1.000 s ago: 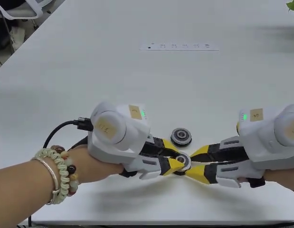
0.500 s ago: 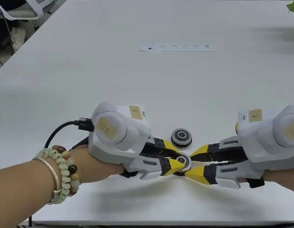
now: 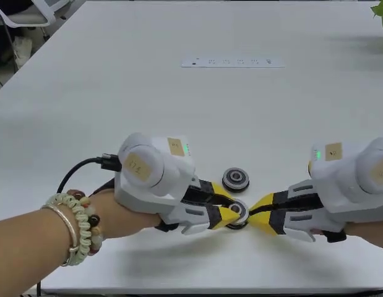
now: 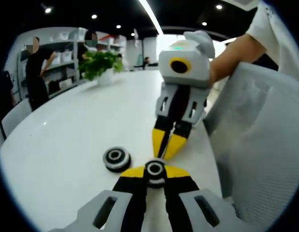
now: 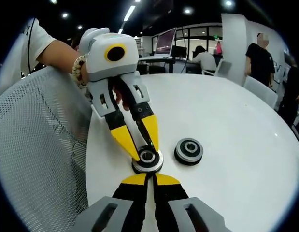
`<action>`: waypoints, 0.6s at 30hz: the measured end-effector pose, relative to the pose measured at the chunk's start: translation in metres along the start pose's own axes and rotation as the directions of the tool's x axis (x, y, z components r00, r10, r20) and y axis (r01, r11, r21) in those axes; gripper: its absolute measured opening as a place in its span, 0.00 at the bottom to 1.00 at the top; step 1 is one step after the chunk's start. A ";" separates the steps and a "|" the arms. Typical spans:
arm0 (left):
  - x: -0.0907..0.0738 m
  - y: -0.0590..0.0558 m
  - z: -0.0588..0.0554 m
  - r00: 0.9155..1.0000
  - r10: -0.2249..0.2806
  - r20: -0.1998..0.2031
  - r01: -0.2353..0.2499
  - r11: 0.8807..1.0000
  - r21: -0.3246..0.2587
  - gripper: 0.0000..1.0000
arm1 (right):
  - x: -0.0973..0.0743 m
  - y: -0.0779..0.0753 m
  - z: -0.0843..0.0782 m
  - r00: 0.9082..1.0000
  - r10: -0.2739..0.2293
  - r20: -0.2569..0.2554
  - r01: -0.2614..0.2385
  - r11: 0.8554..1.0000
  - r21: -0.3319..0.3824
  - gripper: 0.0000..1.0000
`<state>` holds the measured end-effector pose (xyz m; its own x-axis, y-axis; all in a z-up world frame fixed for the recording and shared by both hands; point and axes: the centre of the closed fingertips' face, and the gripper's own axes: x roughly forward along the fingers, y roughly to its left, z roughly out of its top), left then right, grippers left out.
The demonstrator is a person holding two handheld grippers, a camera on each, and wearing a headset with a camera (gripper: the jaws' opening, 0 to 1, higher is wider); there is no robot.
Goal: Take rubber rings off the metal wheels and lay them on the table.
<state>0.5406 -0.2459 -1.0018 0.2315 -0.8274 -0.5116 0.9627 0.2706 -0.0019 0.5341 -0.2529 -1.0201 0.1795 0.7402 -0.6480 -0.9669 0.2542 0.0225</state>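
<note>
The wheel (image 3: 237, 211) lies flat on the table (image 3: 179, 111), near the front edge, with its axis upright. It is clamped on two sides by the left gripper (image 3: 230, 215). The black ring (image 5: 160, 162) is not yet removed from it. The right gripper (image 3: 252, 212) is pointed at the wheel from the opposite side, so that both grippers stand on one line. Its jaws are brought together and its tips touch the near rim. It cannot be told whether the ring is pinched between them. A pull away from the left gripper is judged to be needed. A second wheel (image 3: 236, 179) lies just behind, untouched.
</note>
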 end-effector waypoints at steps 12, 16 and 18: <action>0.000 0.001 0.000 1.000 0.003 -0.002 -0.002 1.000 0.010 0.14 | -0.005 -0.009 0.002 0.999 -0.034 0.010 0.033 0.992 0.123 0.00; 0.000 0.002 0.000 1.000 0.003 -0.001 -0.003 1.000 0.010 0.14 | -0.007 -0.009 0.003 0.999 -0.026 0.030 0.019 0.979 0.205 0.00; 0.000 0.003 0.000 1.000 0.003 -0.001 -0.003 1.000 0.010 0.14 | -0.006 -0.010 0.003 0.999 -0.021 0.035 0.011 0.968 0.252 0.00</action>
<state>0.5431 -0.2451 -1.0023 0.2348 -0.8260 -0.5125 0.9632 0.2686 0.0083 0.5428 -0.2580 -1.0146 0.2057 0.7559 -0.6215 -0.8881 0.4110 0.2059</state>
